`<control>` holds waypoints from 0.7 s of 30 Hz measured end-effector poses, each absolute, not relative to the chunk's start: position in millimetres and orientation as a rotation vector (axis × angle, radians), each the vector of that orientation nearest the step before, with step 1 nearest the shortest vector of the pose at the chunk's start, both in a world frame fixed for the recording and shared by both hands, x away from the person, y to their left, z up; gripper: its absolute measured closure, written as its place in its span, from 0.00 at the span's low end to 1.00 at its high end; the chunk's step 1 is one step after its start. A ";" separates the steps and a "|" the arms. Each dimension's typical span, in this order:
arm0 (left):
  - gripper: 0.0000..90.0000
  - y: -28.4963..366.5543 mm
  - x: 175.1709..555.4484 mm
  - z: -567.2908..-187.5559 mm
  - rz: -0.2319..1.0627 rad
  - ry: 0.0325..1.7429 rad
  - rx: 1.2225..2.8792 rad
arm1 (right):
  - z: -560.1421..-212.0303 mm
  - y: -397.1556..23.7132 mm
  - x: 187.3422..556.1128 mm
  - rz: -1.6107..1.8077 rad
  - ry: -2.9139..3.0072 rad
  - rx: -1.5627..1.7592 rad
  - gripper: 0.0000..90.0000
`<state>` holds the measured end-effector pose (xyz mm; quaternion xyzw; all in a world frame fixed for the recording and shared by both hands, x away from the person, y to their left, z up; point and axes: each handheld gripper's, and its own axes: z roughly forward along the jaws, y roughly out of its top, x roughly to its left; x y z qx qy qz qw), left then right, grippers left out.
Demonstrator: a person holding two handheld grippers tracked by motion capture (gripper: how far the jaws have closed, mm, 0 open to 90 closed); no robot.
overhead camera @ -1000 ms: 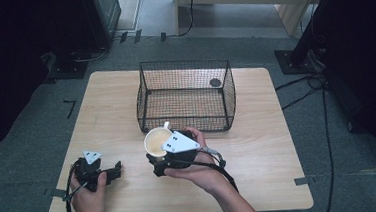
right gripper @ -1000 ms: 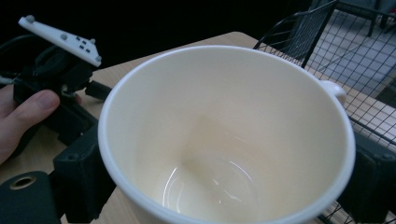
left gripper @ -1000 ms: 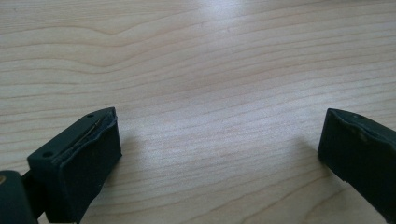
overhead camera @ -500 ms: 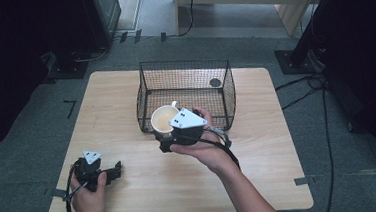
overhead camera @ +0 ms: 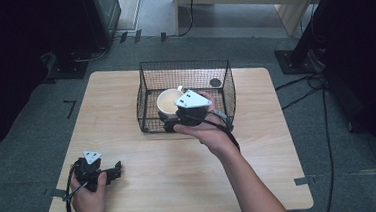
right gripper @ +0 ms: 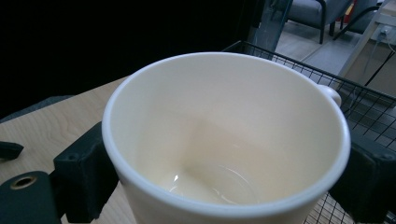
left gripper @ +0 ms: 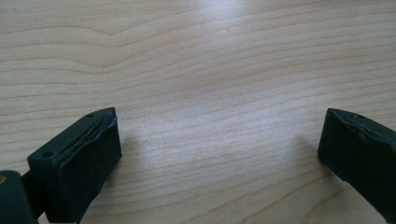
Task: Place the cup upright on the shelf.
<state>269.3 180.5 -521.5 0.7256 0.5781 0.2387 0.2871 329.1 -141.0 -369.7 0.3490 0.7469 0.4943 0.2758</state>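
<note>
change: I've carried the cream ceramic mug point(overhead camera: 169, 102) forward from the open counter; it's now over the near wall of the black wire-mesh basket point(overhead camera: 147, 84), above its floor.
right gripper point(overhead camera: 173, 118): clamped on the mug's body, one jaw on each side, mug upright, empty, handle on the far side.
left gripper point(overhead camera: 114, 171): unmoved, resting at the near left of the light wooden counter point(overhead camera: 259, 146), jaws spread wide, nothing between them.
basket contents: small dark round object point(overhead camera: 215, 82) in the far right corner, well apart from the mug.
meaning: I judge transport nearly done; lowering and letting go remain.
risk: mug base catching the wire rim.
</note>
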 end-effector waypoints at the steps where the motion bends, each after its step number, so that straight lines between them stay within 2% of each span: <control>1: 0.00 180.5 269.3 -521.5 0.638 1.545 1.939 | -370.0 -141.2 332.0 1.329 2.006 0.940 0.10; 21: 0.00 180.4 269.4 -521.8 0.640 1.544 1.936 | -380.8 -147.4 392.3 1.288 1.999 0.961 0.10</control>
